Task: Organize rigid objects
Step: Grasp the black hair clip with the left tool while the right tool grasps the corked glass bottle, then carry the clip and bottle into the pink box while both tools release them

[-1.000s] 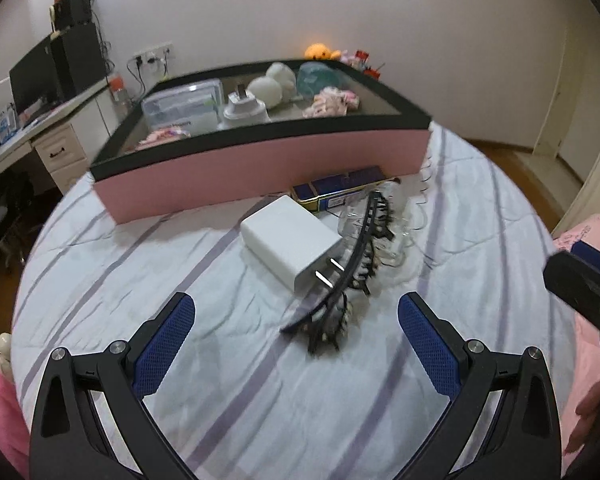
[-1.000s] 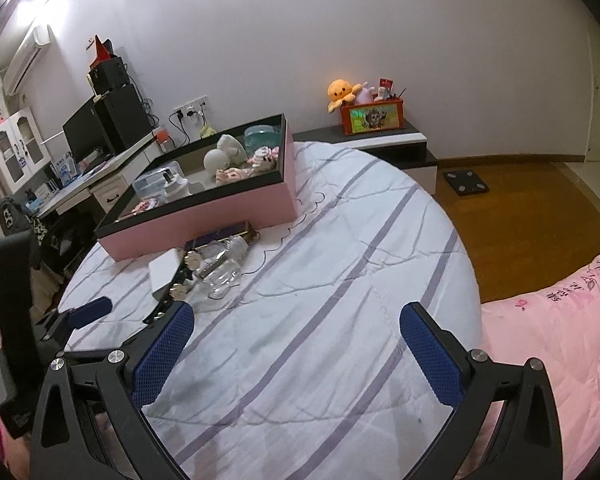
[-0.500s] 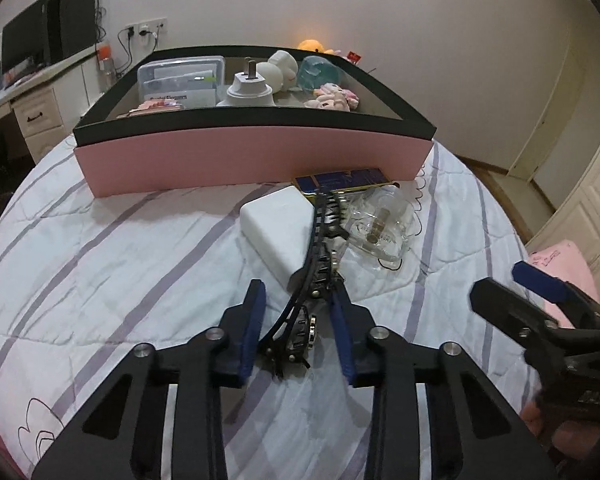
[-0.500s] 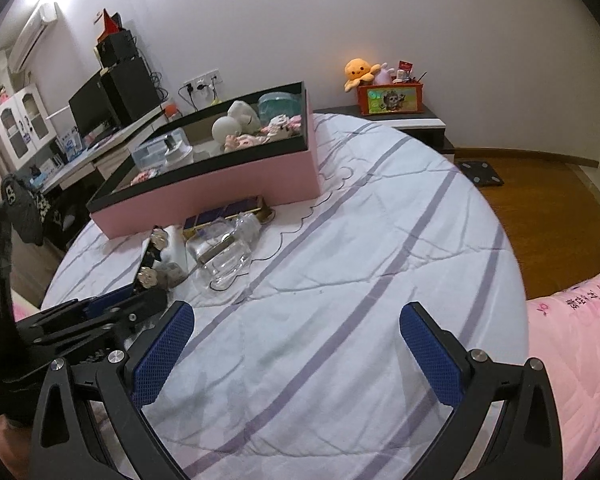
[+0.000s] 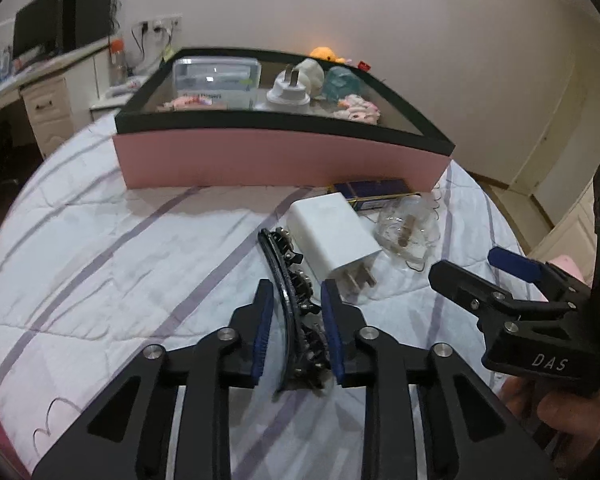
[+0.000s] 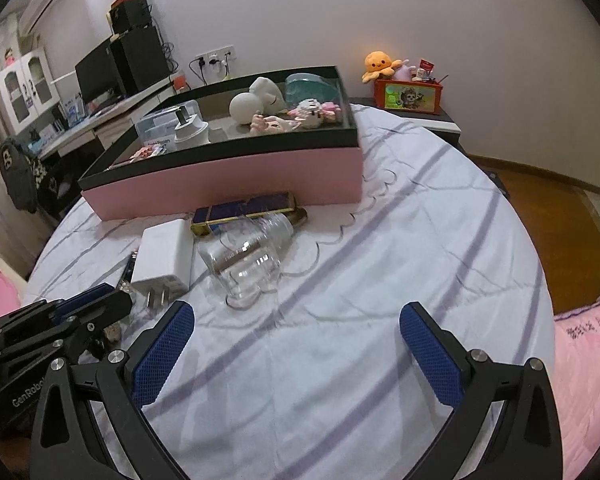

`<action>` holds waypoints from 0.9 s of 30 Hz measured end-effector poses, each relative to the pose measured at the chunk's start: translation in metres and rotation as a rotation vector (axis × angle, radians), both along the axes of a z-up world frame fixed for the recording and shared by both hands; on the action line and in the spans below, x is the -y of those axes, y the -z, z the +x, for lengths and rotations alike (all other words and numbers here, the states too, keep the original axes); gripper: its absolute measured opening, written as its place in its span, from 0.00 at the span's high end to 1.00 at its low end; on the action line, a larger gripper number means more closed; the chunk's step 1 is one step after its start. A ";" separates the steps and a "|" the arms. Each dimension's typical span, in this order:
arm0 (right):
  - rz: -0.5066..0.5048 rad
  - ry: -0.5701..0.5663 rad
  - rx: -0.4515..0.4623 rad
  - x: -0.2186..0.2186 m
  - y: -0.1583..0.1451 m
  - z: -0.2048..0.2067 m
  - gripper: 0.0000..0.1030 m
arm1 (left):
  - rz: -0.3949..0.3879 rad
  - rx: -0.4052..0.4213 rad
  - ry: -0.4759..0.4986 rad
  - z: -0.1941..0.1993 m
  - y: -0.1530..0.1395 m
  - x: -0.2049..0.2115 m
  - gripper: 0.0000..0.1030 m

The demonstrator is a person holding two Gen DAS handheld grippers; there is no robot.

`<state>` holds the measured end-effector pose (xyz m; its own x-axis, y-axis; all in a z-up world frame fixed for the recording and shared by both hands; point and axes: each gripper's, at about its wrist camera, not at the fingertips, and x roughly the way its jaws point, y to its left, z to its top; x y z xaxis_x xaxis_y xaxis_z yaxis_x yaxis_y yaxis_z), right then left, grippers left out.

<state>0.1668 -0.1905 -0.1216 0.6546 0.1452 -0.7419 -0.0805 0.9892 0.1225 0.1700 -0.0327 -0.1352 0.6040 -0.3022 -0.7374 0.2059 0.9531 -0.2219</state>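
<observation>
My left gripper (image 5: 296, 304) is shut on a black curved hair clip (image 5: 288, 276) and holds it over the striped bedsheet. A white plug charger (image 5: 332, 236), a clear glass cup (image 5: 404, 232) on its side and a blue flat box (image 5: 372, 190) lie just beyond it, in front of the pink storage box (image 5: 280, 160). My right gripper (image 6: 296, 344) is open and empty above bare sheet, near the charger (image 6: 164, 256) and the glass cup (image 6: 248, 256). The left gripper also shows at the lower left of the right wrist view (image 6: 96, 304).
The pink box (image 6: 228, 184) holds a clear plastic case (image 5: 216, 80), a white plug adapter (image 5: 290, 94), white and teal toys and pink items. A desk with monitor (image 6: 100, 76) stands far left. A nightstand with a toy bin (image 6: 408, 96) stands behind the bed.
My left gripper closed on the hair clip and lifted it off the charger's side. My right gripper moved closer to the glass cup and charger, staying open.
</observation>
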 end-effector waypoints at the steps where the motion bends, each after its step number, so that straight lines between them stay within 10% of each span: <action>1: -0.014 -0.004 -0.007 -0.002 0.001 0.004 0.00 | -0.004 -0.006 0.005 0.002 0.002 0.000 0.75; 8: -0.072 -0.016 -0.051 -0.011 0.010 0.028 0.00 | -0.023 -0.015 0.029 0.003 0.003 0.001 0.76; 12: -0.092 -0.027 -0.060 -0.015 0.011 0.036 0.00 | 0.013 -0.021 0.057 0.008 0.004 0.010 0.44; 16: -0.084 -0.028 -0.067 -0.013 0.013 0.043 0.02 | 0.043 -0.010 0.053 0.013 0.003 0.016 0.50; 19: -0.099 -0.062 -0.059 -0.019 0.013 0.044 0.10 | 0.008 -0.016 0.049 0.011 0.004 0.008 0.75; 23: -0.098 -0.080 -0.032 -0.021 0.009 0.040 0.43 | -0.047 -0.023 0.045 0.003 0.003 -0.004 0.82; 27: -0.062 -0.088 -0.021 -0.017 0.006 0.035 0.43 | -0.042 -0.002 0.042 -0.009 0.000 -0.009 0.82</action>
